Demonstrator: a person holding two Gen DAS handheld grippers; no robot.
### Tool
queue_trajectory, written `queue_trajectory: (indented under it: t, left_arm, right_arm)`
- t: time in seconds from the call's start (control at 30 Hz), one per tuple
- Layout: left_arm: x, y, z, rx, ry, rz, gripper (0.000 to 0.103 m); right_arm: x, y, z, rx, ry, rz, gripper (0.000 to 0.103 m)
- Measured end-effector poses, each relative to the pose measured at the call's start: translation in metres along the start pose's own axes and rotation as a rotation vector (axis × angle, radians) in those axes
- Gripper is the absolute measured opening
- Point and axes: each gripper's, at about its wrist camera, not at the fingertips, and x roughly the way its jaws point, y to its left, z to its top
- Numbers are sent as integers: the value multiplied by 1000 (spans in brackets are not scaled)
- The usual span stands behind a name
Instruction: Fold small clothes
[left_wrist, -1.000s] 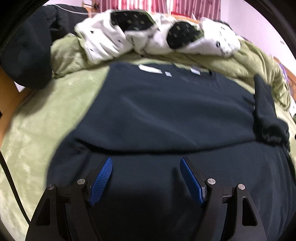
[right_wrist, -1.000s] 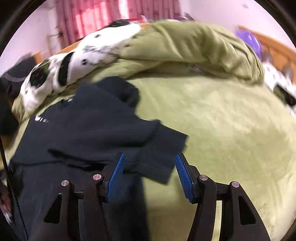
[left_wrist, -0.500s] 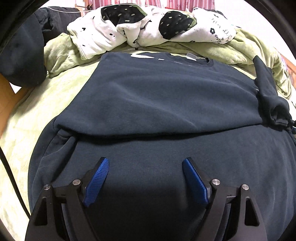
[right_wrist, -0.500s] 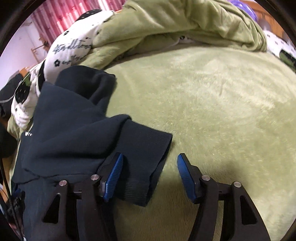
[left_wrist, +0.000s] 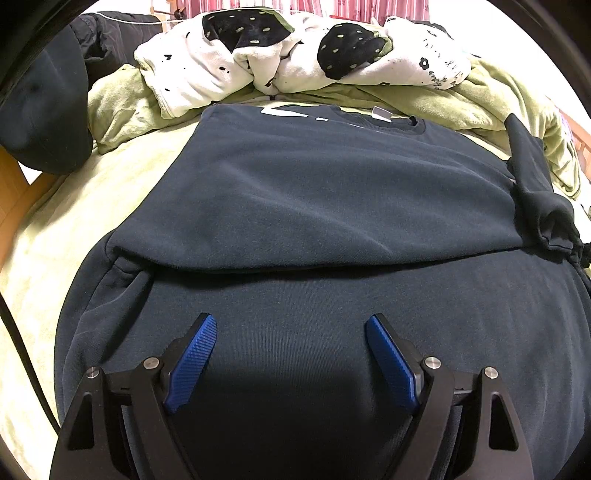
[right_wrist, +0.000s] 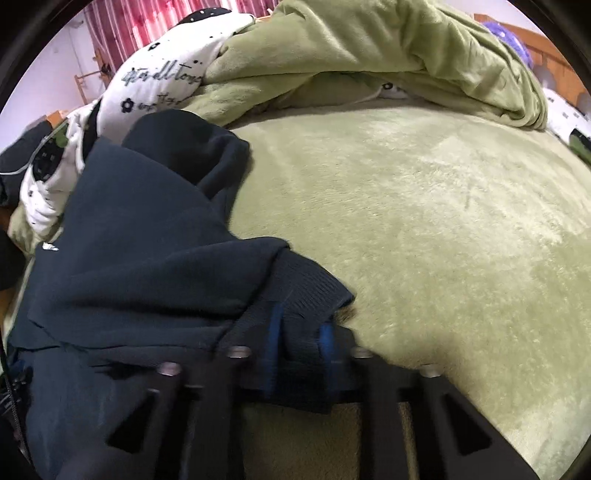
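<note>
Left wrist view: a plush green blanket (left_wrist: 48, 236) covers the bed, and on it lies a soft dark navy sweatshirt (left_wrist: 325, 206), its lower part folded up into a straight edge. The left gripper (left_wrist: 291, 354) hangs over it, ridged blue pads wide apart and empty. The right gripper (right_wrist: 301, 354) has just been closing, jaws narrow, pinching the sweatshirt's ribbed cuff (right_wrist: 314, 291).

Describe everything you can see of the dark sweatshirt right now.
The dark navy sweatshirt looks like soft, matte knit. It lies on the green blanket, lower part folded up over the chest, the fold edge running across. White print and a neck label show near the collar. One sleeve is bunched at the side. The right tool has just closed on the ribbed cuff; the left tool hovers open above the body.
</note>
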Motion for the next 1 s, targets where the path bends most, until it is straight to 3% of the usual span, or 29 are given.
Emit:
queue_trajectory:
  t: [0.23, 0.53, 0.77, 1.0]
  left_arm:
    - [-9, 12, 7, -61, -19, -12, 83]
    - [-45, 61, 29, -148, -80, 19, 83]
    - [-57, 129, 23, -269, -90, -3, 83]
    - [-53, 174, 4, -319, -70, -8, 83]
  right_arm:
    - [-60, 23, 13, -11, -93, 39, 13]
    - [-136, 144, 37, -117, -191, 149, 12]
    - [-143, 258, 39, -187, -174, 238, 12]
    - [-115, 359, 15, -255, -124, 300, 12]
